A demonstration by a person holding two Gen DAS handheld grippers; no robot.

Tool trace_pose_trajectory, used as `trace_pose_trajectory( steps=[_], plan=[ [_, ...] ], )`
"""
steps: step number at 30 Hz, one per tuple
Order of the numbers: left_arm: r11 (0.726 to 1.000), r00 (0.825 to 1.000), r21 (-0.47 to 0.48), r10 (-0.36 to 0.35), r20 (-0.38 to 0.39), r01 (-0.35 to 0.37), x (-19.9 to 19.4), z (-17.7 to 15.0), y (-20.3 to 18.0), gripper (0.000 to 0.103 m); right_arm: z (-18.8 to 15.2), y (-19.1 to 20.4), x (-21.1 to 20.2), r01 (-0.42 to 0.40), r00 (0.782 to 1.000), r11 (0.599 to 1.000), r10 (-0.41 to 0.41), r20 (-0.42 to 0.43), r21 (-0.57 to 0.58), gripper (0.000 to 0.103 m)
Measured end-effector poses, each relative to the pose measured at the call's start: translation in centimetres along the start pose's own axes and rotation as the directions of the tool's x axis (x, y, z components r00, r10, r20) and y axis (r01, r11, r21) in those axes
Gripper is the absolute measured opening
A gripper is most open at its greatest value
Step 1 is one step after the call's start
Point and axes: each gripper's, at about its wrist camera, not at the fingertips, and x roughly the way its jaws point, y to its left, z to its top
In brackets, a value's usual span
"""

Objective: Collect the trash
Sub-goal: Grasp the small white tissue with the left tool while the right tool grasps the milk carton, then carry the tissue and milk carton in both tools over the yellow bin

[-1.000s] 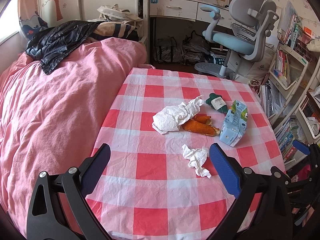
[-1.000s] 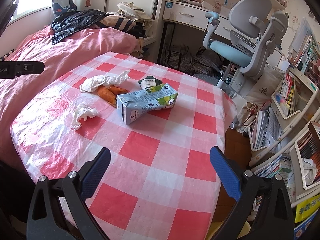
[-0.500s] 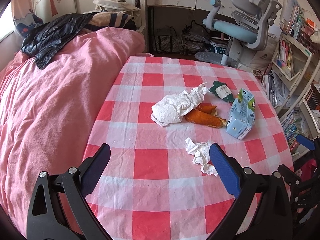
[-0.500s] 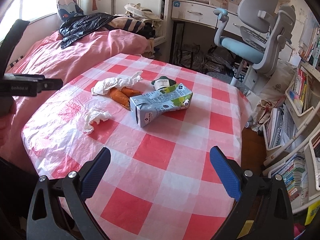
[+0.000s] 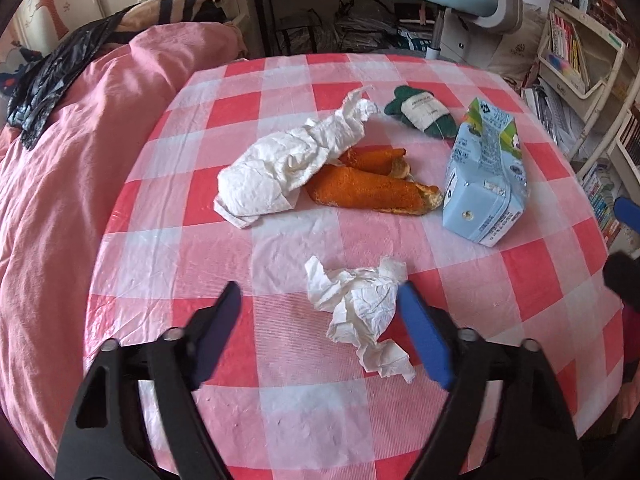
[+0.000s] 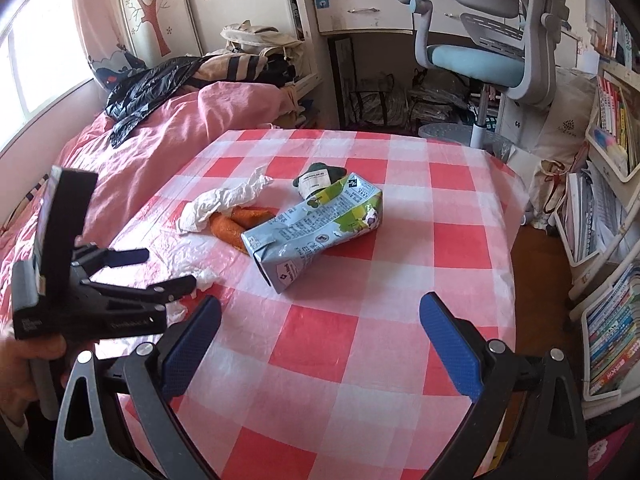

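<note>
Left tongs wide open, nothing held, fingers straddling the small crumpled tissue low in the left wrist frame; the right blue pad sits just beside the tissue's right edge, the left pad well apart from it

Right tongs also fully spread and empty, hanging over bare checked cloth at the bottom of the right wrist frame, short of the milk carton

Trash lies mid-table: larger wad of tissue draped over two orange peel-like pieces, a dark green packet with a white label behind them, the dented carton to the right

Step in hand, as judged: close on the small tissue. To do it well, shift the left tongs rightward so the wad sits centred, lower until the tips nearly brush the cloth, then pinch the thick middle rather than the trailing tail; avoid snagging the wrinkled tablecloth

Containers: no bin or bag for the trash is identifiable in either view. Carton lies on its side, crushed; contents cannot be told
</note>
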Motion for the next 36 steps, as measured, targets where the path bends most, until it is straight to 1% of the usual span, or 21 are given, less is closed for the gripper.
trace_pose_trajectory(
  steps=[1, 2, 3, 4, 7, 9, 11, 14, 17, 21, 23, 25, 26, 27, 29, 32, 36],
  plan=[
    [1.000, 0.999, -0.001, -0.031, -0.015, 0.031, 0.5, 0.0, 0.0, 0.033, 0.3, 0.0, 0.3, -0.006, 1.000, 1.000, 0.006, 0.000, 0.008, 0.095],
    [0.999, 0.999, -0.009, -0.044, -0.003, 0.044, 0.3, 0.2, 0.2, 0.014, 0.6, 0.1, 0.6, -0.009, 1.000, 1.000, 0.009, 0.000, 0.010, 0.095],
    [0.996, 0.996, -0.034, -0.088, -0.005, 0.087, 0.0, 0.6, 0.8, 0.015, 0.9, 0.1, 1.0, -0.012, 1.000, 1.000, 0.012, -0.002, 0.010, 0.095],
    [0.990, 0.993, -0.074, -0.119, 0.024, 0.121, -0.7, 1.1, 1.8, 0.015, 1.2, 0.2, 1.3, -0.014, 1.000, 1.000, 0.014, -0.005, 0.013, 0.095],
    [0.978, 0.984, -0.159, -0.111, 0.142, 0.134, -3.9, 2.7, 4.7, 0.015, 2.1, 0.3, 2.7, -0.028, 0.999, 0.999, 0.029, -0.020, 0.036, 0.095],
    [0.965, 0.974, -0.212, -0.114, 0.198, 0.156, -5.5, 3.2, 6.5, 0.015, 2.8, 0.4, 3.8, -0.033, 0.999, 0.998, 0.035, -0.033, 0.054, 0.095],
    [0.955, 0.967, -0.246, -0.109, 0.230, 0.166, -6.4, 3.6, 7.7, 0.015, 3.4, 0.6, 5.0, -0.027, 0.998, 0.997, 0.030, -0.051, 0.066, 0.095],
    [0.945, 0.964, -0.273, -0.113, 0.242, 0.180, -6.8, 3.6, 8.7, 0.015, 4.1, 0.6, 6.9, 0.000, 0.997, 0.996, 0.007, -0.079, 0.091, 0.095],
    [0.946, 0.965, -0.272, -0.114, 0.237, 0.178, -6.6, 3.7, 9.0, 0.015, 4.4, 0.3, 8.5, 0.010, 0.994, 0.992, 0.003, -0.105, 0.125, 0.095],
    [0.943, 0.964, -0.276, -0.119, 0.236, 0.184, -6.5, 3.8, 9.9, 0.015, 4.7, 0.1, 9.9, 0.023, 0.992, 0.992, -0.007, -0.127, 0.127, 0.095],
    [0.942, 0.964, -0.279, -0.119, 0.239, 0.185, -6.7, 3.8, 10.3, 0.015, 4.6, 0.0, 10.4, 0.015, 0.990, 0.992, 0.003, -0.144, 0.125, 0.095],
    [0.941, 0.963, -0.284, -0.115, 0.244, 0.184, -6.9, 3.8, 10.8, 0.015, 4.4, -0.1, 10.6, -0.011, 0.985, 0.991, 0.033, -0.169, 0.130, 0.081],
    [0.939, 0.962, -0.292, -0.112, 0.247, 0.184, -7.1, 3.8, 11.2, 0.015, 4.3, -0.2, 10.6, -0.024, 0.983, 0.991, 0.047, -0.179, 0.131, 0.072],
    [0.935, 0.962, -0.303, -0.110, 0.251, 0.186, -7.2, 3.8, 11.6, 0.015, 4.4, -0.2, 10.4, -0.021, 0.982, 0.992, 0.044, -0.186, 0.124, 0.063],
    [0.925, 0.960, -0.328, -0.109, 0.257, 0.193, -7.5, 3.6, 12.5, 0.015, 4.1, -0.6, 9.8, -0.042, 0.977, 0.989, 0.070, -0.200, 0.140, 0.053],
    [0.920, 0.959, -0.339, -0.112, 0.259, 0.199, -7.8, 3.4, 12.9, 0.015, 3.4, -1.2, 8.4, -0.028, 0.976, 0.991, 0.055, -0.209, 0.129, 0.051],
    [0.935, 0.962, -0.297, -0.125, 0.244, 0.196, -7.9, 2.9, 11.7, 0.015, 2.8, -1.9, 6.0, -0.028, 0.982, 0.991, 0.051, -0.181, 0.131, 0.051]
  ],
)
